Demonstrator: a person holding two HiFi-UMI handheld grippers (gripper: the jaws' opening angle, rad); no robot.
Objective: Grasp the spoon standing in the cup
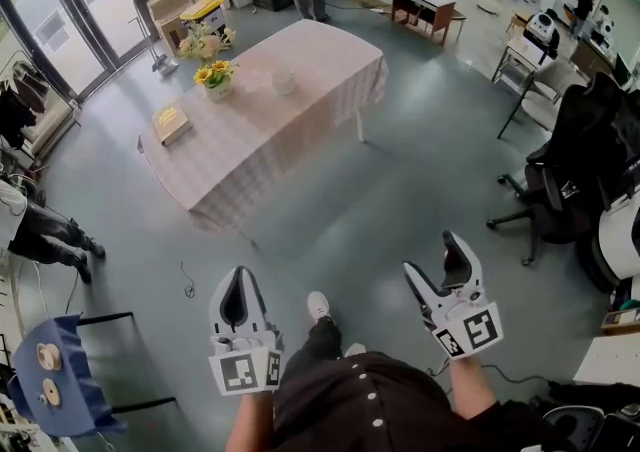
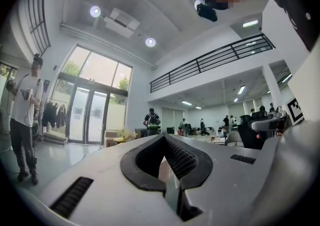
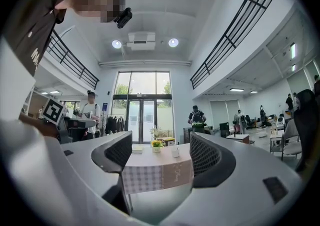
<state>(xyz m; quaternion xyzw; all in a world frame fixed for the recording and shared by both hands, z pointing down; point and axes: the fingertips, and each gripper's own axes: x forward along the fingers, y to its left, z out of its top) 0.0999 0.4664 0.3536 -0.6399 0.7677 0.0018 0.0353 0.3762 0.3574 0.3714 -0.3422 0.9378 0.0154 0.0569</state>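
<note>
Head view: a grey hall floor and on it a long table draped in a pale pink checked cloth, its length running near-left to far-right. Both white plastic grippers are held low by the person's body, well apart from the table.

The left gripper has its jaws together, tips touching, with nothing in them. Its own view is tilted upward and gives what the head view lacks: a dark balcony railing and tall glass doors.

The right gripper has its jaws apart and empty. Its view frames the table end-on between them, far off.

On the cloth, a tan book lies toward the near-left end and a white pot of yellow flowers stands further along. A small white cup stands right of the pot, apart from it, in the far half.

Spoon: too small to make out from the head. The right gripper view alone shows it, a thin sliver above the cup's rim with its long axis roughly upright, handle up. The lean is too small to judge.

Writing: a black-and-white square marker on the right gripper's cube. There is faint print on the cloth's beige end panel, unreadable.
</note>
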